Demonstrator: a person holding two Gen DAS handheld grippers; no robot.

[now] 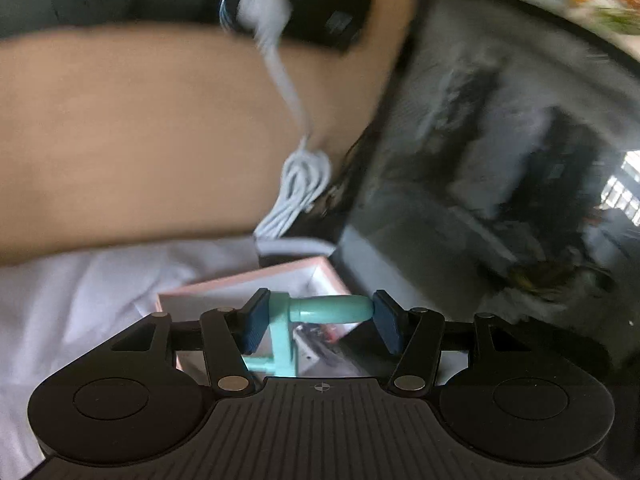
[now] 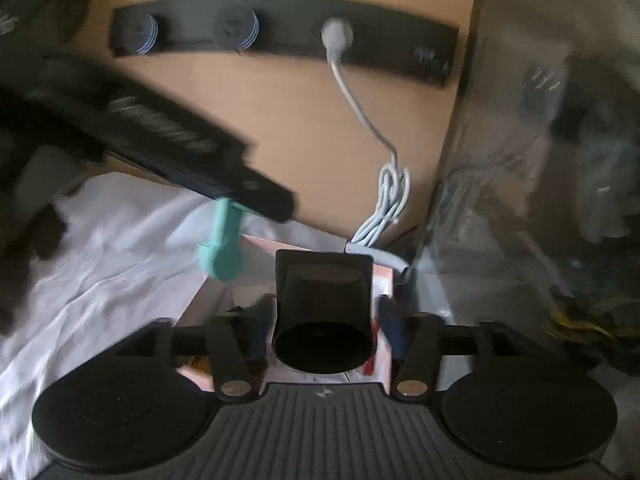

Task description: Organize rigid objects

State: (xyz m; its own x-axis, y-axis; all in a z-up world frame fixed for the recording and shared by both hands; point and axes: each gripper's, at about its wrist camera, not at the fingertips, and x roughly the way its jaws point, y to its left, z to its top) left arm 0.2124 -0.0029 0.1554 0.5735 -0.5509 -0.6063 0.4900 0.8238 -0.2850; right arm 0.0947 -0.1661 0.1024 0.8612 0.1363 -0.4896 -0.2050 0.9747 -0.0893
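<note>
We record a matte tan wall point(image 2: 280, 120) behind, smooth and flat; below it a crumpled white cloth point(image 2: 100, 272), soft and creased, covering the surface; across the wall a long black power strip point(image 2: 288, 46), rigid and bar-shaped, with round dark plugs at its left and a rounded white plug point(image 2: 338, 36) further right; from that plug a thin white cable point(image 2: 386, 196) hangs and gathers into a looped bundle just above the box.

At left, the left gripper point(image 1: 320, 322), black with ribbed blue pads, holds a mint-green plastic piece point(image 1: 316, 312); its rounded cylindrical stem spans between the pads, a flat arm dropping below it; in the right wrist view this piece point(image 2: 222, 240) hangs above the cloth, just left of the box.

At centre, a pale pink cardboard box point(image 1: 248, 284), square, open-topped, white inside, sits on the cloth with blurred small items within.

The right gripper point(image 2: 324, 332) has a black funnel-shaped nozzle point(image 2: 324, 304) between its pads, matte, round-mouthed and flaring to a flat end; whether the pads press it we cannot tell, for blur.

At right, a glossy dark panel point(image 1: 500, 140), flat and reflective, stands tilted beside the box.
</note>
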